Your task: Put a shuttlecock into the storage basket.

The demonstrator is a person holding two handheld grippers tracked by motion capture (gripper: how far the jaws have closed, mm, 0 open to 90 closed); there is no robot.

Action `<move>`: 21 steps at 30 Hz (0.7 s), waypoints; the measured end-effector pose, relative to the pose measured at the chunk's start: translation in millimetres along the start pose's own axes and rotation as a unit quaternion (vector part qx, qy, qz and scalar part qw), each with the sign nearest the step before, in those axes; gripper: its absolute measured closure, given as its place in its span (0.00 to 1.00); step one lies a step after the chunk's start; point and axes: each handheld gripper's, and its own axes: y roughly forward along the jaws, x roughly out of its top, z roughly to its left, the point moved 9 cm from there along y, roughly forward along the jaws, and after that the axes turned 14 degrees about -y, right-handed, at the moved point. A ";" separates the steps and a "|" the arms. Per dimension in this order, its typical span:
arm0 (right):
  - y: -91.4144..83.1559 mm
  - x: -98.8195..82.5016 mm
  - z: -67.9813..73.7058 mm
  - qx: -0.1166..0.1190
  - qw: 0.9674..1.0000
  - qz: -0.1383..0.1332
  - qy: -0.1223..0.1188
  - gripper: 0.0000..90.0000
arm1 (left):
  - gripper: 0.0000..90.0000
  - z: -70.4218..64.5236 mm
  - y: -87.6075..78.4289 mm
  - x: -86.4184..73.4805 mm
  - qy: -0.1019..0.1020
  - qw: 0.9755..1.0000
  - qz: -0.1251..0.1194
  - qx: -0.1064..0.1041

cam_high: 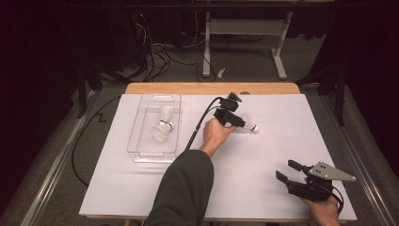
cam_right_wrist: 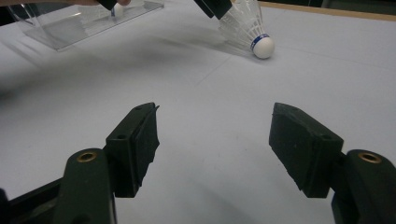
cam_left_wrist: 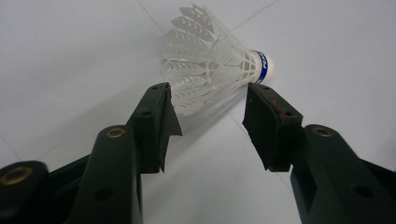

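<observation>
Shuttlecock (cam_left_wrist: 215, 70) lies on the bench (cam_high: 263, 155); light, fragile feathers; my left hand-held gripper (cam_left_wrist: 208, 114) gapes around the skirt; better pinch near the cork.

The shuttlecock (cam_left_wrist: 212, 65) is white-feathered with a blue band by its pale cork. Black jaws, a clear tray (cam_high: 141, 136), white sheeting over the tan table (cam_high: 211, 88), a dark green sleeve (cam_high: 183, 188).

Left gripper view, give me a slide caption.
Open left gripper straddles the feather skirt of a shuttlecock lying on the white table.
</observation>
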 end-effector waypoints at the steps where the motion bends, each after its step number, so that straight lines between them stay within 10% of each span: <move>1: 0.1 0.0 0.0 0.000 1.000 0.000 0.000 0.37 | 0.57 -1.7 0.8 0.9 0.002 1.000 -0.001 -0.002; 21: 0.1 -0.4 0.7 0.002 1.000 0.002 -0.002 0.37 | 0.84 -4.0 10.7 -0.4 0.017 1.000 0.011 0.002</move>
